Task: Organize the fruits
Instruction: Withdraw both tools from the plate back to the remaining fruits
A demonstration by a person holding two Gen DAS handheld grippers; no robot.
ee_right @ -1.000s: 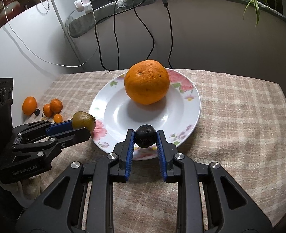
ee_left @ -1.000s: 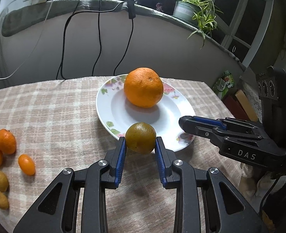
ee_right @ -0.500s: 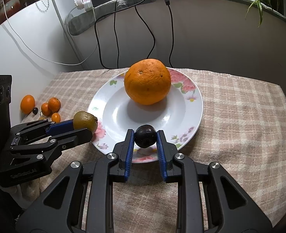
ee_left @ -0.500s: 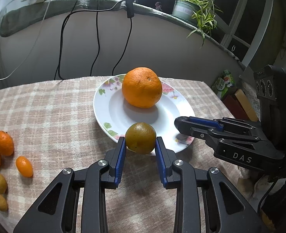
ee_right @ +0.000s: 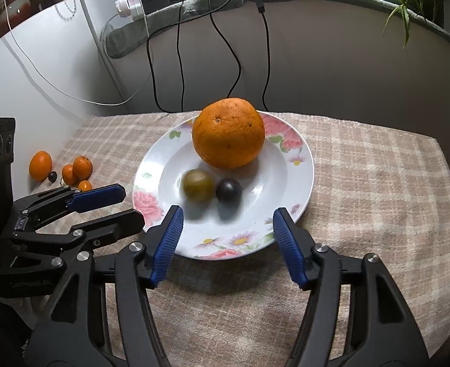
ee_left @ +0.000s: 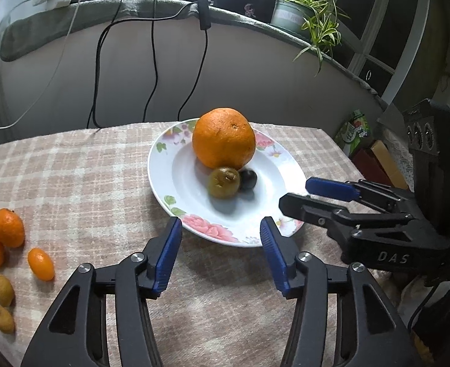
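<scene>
Home room: checked tablecloth (ee_left: 72,177), floral plate (ee_left: 164,180), potted spider plant (ee_left: 310,15) on windowsill, charger cables (ee_right: 179,61).

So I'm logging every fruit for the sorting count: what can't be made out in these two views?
- Green fruit and dark fruit on the plate: blurred in both views, so their kind is unclear.
- Small fruits at the table's left: cut by the left wrist view's edge; partly behind the left gripper in the right wrist view, so no sure count.
- Tiny dark thing among them: too small.

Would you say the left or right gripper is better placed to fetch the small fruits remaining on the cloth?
Left: the small oranges lie on the left gripper's side, and it is open and empty.
</scene>
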